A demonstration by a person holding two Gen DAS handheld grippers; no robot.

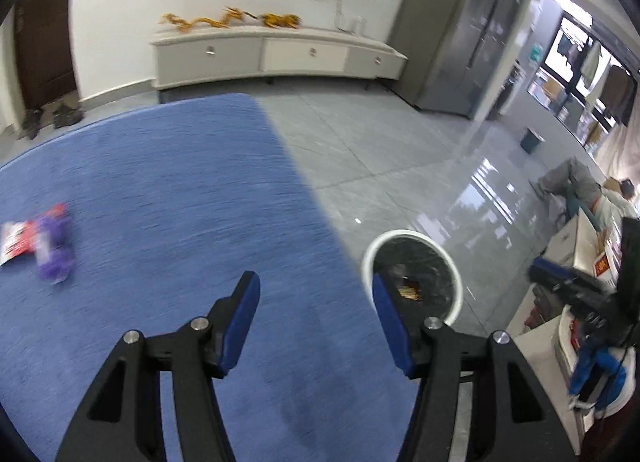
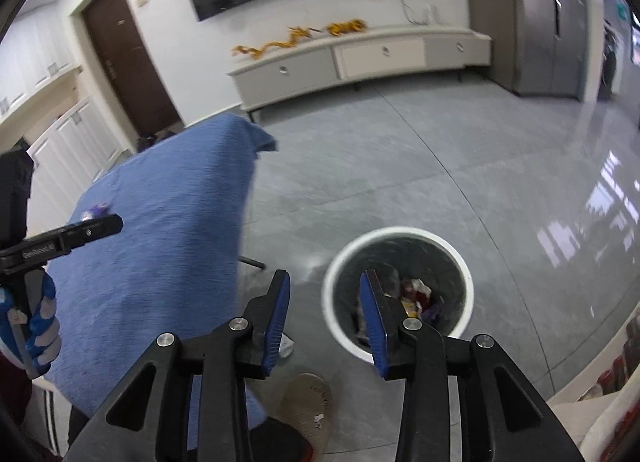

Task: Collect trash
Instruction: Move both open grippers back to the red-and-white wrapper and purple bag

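My left gripper is open and empty above the blue tablecloth, near its right edge. A purple wrapper and a red and white wrapper lie on the cloth at the far left. The white-rimmed trash bin with a black liner stands on the floor to the right; several wrappers lie inside it. My right gripper is open and empty above the floor, just left of the bin. The purple wrapper also shows far left in the right wrist view.
A grey tiled floor surrounds the table. A white TV cabinet with yellow dragon figures stands at the back wall. A slipper and a white scrap lie on the floor below my right gripper. A white counter with clutter is at the right.
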